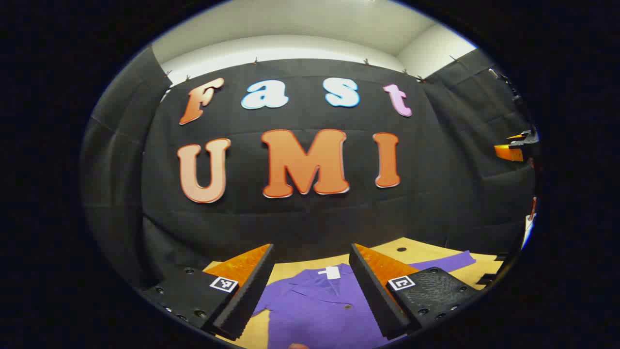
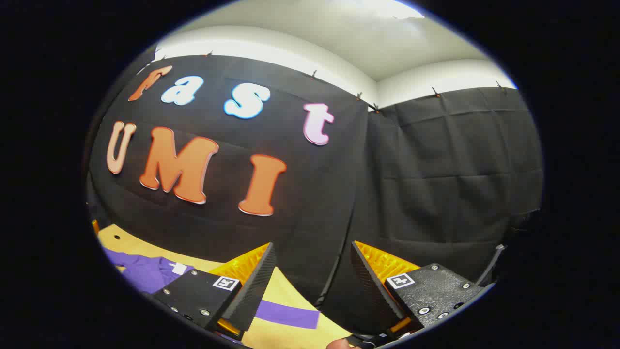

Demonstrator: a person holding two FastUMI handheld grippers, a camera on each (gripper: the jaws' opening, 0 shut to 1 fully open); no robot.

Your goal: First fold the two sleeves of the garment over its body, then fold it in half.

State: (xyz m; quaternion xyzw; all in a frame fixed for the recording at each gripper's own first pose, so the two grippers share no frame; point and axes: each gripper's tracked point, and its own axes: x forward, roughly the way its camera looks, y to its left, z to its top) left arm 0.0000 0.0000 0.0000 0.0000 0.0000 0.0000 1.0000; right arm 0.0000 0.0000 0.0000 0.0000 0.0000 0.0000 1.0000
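A purple short-sleeved shirt [image 1: 319,305] lies flat on the wooden table [image 1: 421,249], collar and white neck label [image 1: 333,273] toward the back wall. One sleeve [image 1: 448,262] stretches out to the right. My left gripper [image 1: 311,252] hovers open above the shirt's chest, with nothing between its fingers. In the right gripper view the shirt [image 2: 145,271] sits at the lower left and its sleeve [image 2: 288,315] runs under the left finger. My right gripper [image 2: 312,247] is open and empty, held above the sleeve end. The right gripper [image 1: 516,145] also appears high at the far right of the left gripper view.
Black cloth walls close the booth behind and to the right of the table [image 2: 286,291]. A small dark hole [image 1: 401,249] marks the tabletop near the back edge. A fingertip [image 2: 339,344] of the holding hand shows at the bottom.
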